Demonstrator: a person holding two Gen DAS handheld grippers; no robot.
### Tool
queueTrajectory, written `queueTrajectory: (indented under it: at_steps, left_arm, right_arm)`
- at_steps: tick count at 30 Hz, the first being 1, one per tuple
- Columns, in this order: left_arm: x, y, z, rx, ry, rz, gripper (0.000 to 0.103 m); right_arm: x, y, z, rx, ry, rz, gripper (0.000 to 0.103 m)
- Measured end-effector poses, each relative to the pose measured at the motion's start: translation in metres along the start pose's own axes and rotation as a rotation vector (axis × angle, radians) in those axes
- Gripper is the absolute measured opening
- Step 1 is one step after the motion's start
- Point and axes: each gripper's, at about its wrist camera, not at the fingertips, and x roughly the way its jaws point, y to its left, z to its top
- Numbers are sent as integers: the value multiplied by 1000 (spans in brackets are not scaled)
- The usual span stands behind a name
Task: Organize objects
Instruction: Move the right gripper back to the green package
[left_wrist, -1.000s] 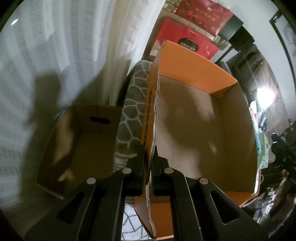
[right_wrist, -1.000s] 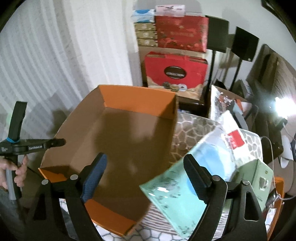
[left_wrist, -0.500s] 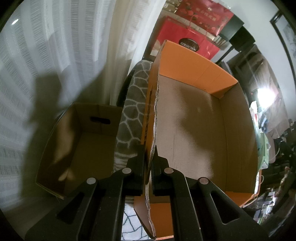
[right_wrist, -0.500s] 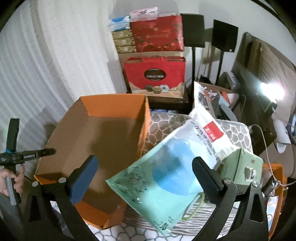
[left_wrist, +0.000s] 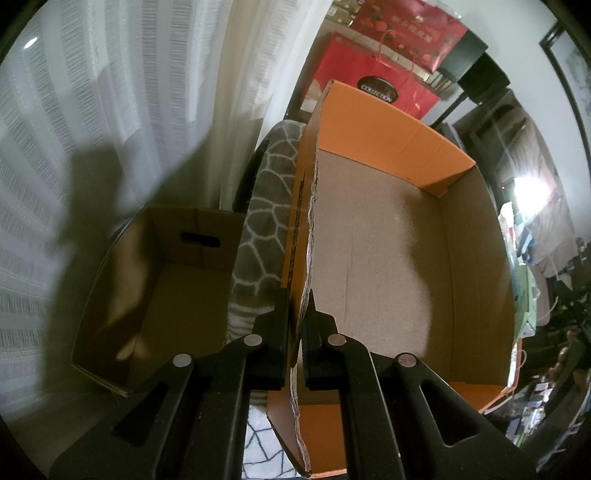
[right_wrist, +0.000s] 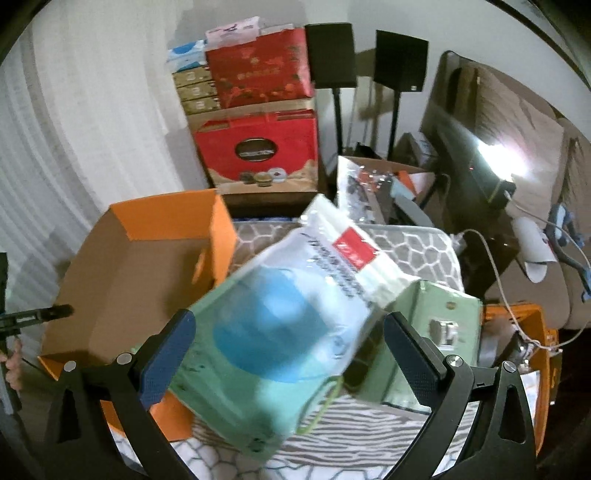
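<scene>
Orange box wall is clamped by left gripper; right gripper gapes over a blurred pouch.

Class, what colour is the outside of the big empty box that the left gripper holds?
Orange; its inside is plain brown cardboard. The box shows best in the left wrist view.

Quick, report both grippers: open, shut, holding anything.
Left gripper: shut on the side wall of the orange box.
Right gripper: jaws just opened wide, open around the green mask packet, not pressing it.
</scene>
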Motion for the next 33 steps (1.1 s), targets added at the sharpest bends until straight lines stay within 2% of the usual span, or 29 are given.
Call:
queueTrajectory:
  at_steps: [8, 15, 22, 24, 28, 30, 33]
  left_arm:
    - [0, 1, 0, -5, -1, 1, 5]
    - [1, 2, 0, -9, -1, 0, 5]
    - [0, 2, 0, -11, -1, -1, 5]
    - [0, 2, 0, -9, -1, 0, 5]
    - [0, 2, 0, -9, -1, 1, 5]
    - [0, 2, 0, -10, -2, 1, 5]
    - [0, 2, 0, -9, -1, 1, 5]
  right_arm:
    - [1, -30, -5, 37, 1, -36, 103]
    - [11, -70, -8, 101, 29, -39, 103]
    - [21, -102, -7, 140, 55, -79, 102]
    - [24, -109, -8, 150, 63, -85, 99]
    - [32, -120, -12, 161, 94, -98, 81]
    - [35, -124, -14, 167, 105, -95, 76]
    - [38, -125, -16, 169, 116, -91, 62]
